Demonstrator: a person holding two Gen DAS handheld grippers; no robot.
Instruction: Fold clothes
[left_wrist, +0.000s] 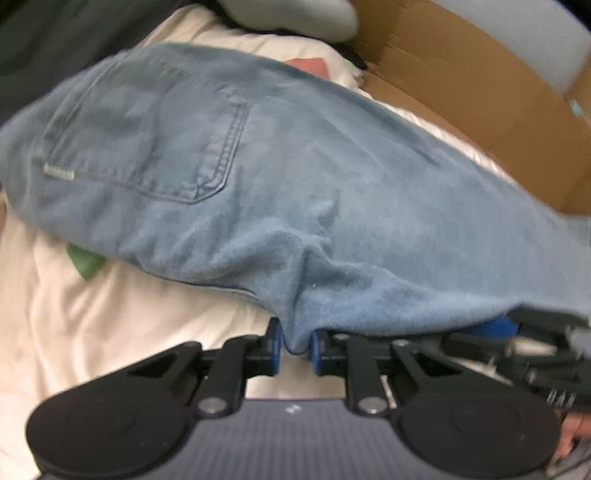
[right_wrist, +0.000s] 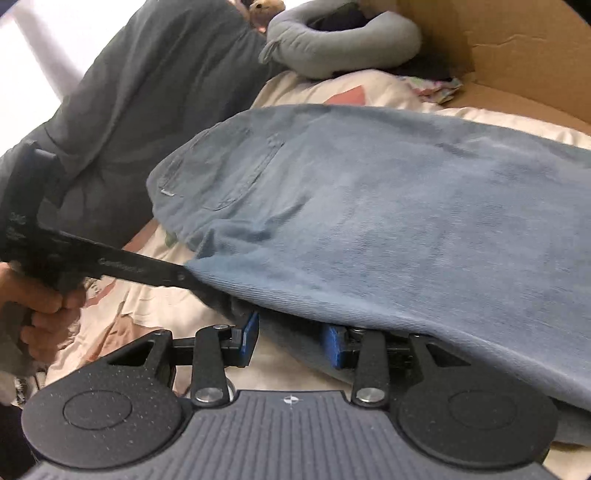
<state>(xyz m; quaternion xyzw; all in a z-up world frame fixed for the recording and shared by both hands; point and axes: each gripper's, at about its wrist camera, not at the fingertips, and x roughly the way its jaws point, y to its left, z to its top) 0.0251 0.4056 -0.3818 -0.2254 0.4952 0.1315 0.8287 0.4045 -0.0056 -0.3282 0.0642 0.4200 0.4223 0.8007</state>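
Note:
Light blue jeans (left_wrist: 295, 166) lie across a cream bed sheet (left_wrist: 92, 314), back pocket up and to the left. My left gripper (left_wrist: 295, 347) is shut on a pinched fold at the jeans' near edge, its blue pads pressing the denim from both sides. In the right wrist view the jeans (right_wrist: 406, 203) drape over my right gripper (right_wrist: 291, 339). A thick fold of denim fills the gap between its blue pads, which stand fairly wide. The left gripper's black body (right_wrist: 129, 269) reaches under the jeans' edge, held by a hand (right_wrist: 48, 306).
A cardboard box (right_wrist: 517, 44) stands at the back right of the bed. A grey neck pillow (right_wrist: 343, 44) lies beyond the jeans, and a dark grey blanket (right_wrist: 147, 92) is bunched at the left. The patterned sheet (right_wrist: 166, 306) shows at the near left.

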